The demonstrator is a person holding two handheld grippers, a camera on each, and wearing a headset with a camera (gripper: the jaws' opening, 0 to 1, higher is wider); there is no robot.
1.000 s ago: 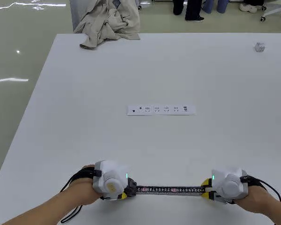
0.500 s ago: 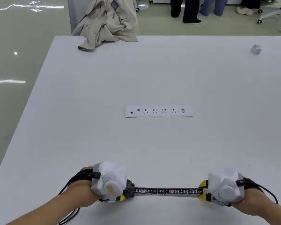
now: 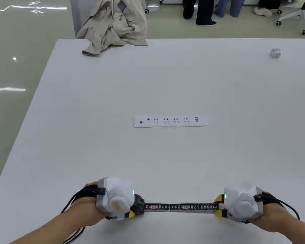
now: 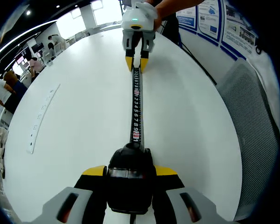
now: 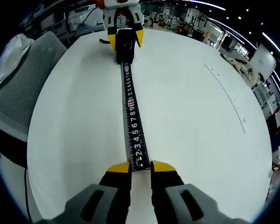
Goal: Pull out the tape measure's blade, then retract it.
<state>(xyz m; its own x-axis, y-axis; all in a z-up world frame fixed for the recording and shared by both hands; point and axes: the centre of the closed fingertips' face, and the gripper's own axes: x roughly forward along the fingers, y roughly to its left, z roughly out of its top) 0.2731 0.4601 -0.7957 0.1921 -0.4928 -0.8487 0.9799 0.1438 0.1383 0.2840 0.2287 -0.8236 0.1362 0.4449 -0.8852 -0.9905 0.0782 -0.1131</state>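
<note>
- Clamping the black case [image 4: 129, 184] between the yellow-tipped jaws of the left gripper [image 4: 129, 171], both jaws pressing against its sides.
- Pinching the free end of the blade [image 5: 132, 116] in the right gripper [image 5: 140, 166], jaws closed on it beside the lowest numbers.
- Pointing at each other along the blade, with the opposite gripper sitting at the top of each gripper view.
- Stretching straight and taut from case to right gripper, printed numbers facing up; lying on the table [image 3: 168, 76] or hovering just over it, cannot tell which.
- Running left to right in the head view, close to the table's near edge, case at the left end.
- Wrapping a hand [image 3: 86, 211] around each gripper, a dark cable trailing off behind each wrist.
- Lying well beyond the blade, near the table's middle and roughly parallel to it: a white power strip [image 3: 170, 121].
- Slumping over the far left edge of the table: a beige garment [image 3: 112, 23].
- Resting alone near the far right side: a small pale object [image 3: 275, 53], too small to identify.
</note>
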